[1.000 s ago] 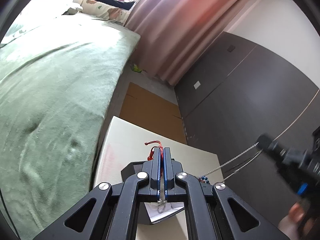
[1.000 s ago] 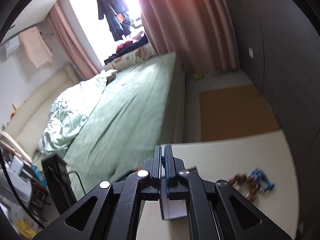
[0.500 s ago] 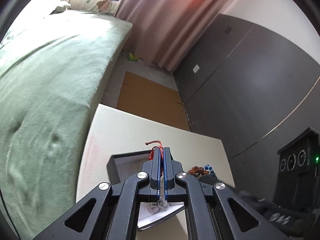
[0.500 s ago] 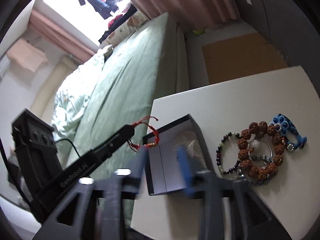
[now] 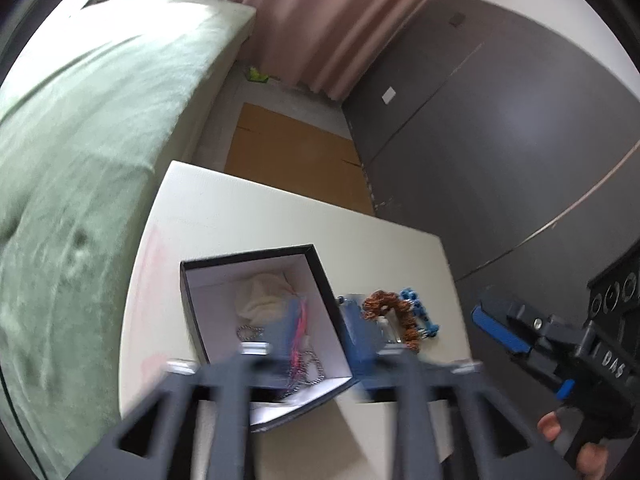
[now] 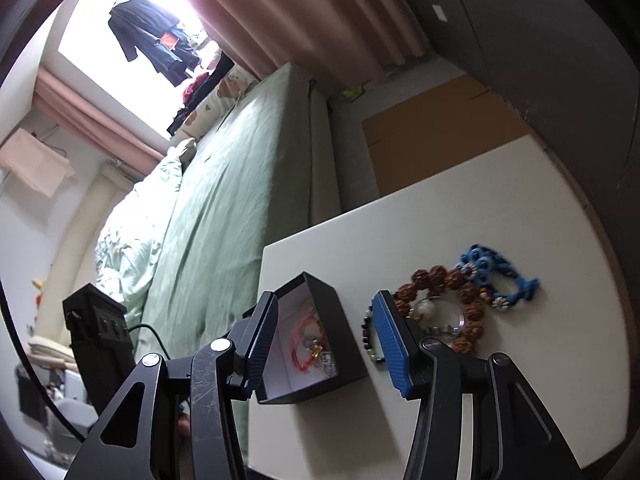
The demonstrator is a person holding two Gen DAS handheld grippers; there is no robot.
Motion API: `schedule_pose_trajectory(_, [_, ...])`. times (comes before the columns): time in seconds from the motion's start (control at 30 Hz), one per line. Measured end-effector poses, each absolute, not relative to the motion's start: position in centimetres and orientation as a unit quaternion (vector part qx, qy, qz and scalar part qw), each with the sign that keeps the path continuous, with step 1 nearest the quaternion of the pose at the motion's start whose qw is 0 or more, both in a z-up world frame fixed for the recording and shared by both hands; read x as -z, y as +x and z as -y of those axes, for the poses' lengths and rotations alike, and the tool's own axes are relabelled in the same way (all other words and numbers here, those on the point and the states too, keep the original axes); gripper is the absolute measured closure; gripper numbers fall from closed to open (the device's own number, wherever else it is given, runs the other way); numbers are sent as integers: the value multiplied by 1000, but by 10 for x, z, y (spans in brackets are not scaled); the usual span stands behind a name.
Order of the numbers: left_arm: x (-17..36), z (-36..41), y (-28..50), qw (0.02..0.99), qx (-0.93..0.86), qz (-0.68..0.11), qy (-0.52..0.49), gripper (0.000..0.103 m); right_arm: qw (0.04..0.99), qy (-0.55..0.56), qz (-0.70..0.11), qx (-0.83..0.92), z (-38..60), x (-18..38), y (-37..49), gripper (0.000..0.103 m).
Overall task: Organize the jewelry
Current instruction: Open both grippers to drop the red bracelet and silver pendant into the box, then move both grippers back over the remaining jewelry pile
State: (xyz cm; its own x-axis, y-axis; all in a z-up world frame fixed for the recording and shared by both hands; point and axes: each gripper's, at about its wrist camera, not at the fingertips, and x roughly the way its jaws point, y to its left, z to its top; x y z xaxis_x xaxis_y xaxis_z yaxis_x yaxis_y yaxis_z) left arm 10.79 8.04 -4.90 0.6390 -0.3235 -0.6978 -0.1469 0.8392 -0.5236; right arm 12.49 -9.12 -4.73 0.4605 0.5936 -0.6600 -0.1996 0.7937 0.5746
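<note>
The left tool (image 5: 316,344) hangs over the open black cardboard box with a white lining (image 5: 256,276). Its jaws are opening, blurred with the motion, and nothing is pinched between them. Below them, inside the box, lie a thin red cord bracelet (image 5: 298,328), a silver chain (image 5: 248,332) and a wad of cream cloth (image 5: 264,294) towards the box's far wall.

The right tool (image 6: 324,344) has its blue-padded jaws standing apart with nothing gripped; they frame the same box, where the red cord bracelet (image 6: 304,340) shows on the white floor. Just beside this tool's right jaw, on the white tabletop (image 6: 460,208), sit a bracelet of large brown seed beads (image 6: 444,280), a blue woven bracelet (image 6: 492,276) touching its far side, and a string of small dark beads (image 6: 366,336) partly hidden behind the jaw.

From the left wrist view the right tool (image 5: 500,332) appears off to the right, gripped by a hand (image 5: 576,440), with the brown bead bracelet (image 5: 384,308) between it and the box. A green-covered bed (image 5: 80,160) lies left of the tabletop.
</note>
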Motion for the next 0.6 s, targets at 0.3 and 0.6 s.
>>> schedule_pose_trajectory(0.3, [34,-62,85,877,54,-391,-273,30,832,220,-462,-212,127,50,109,53])
schedule_pose_trajectory(0.6, [32,-8,86,888,86,-397,-214,31,835,238,-471,-159,174,65,92,52])
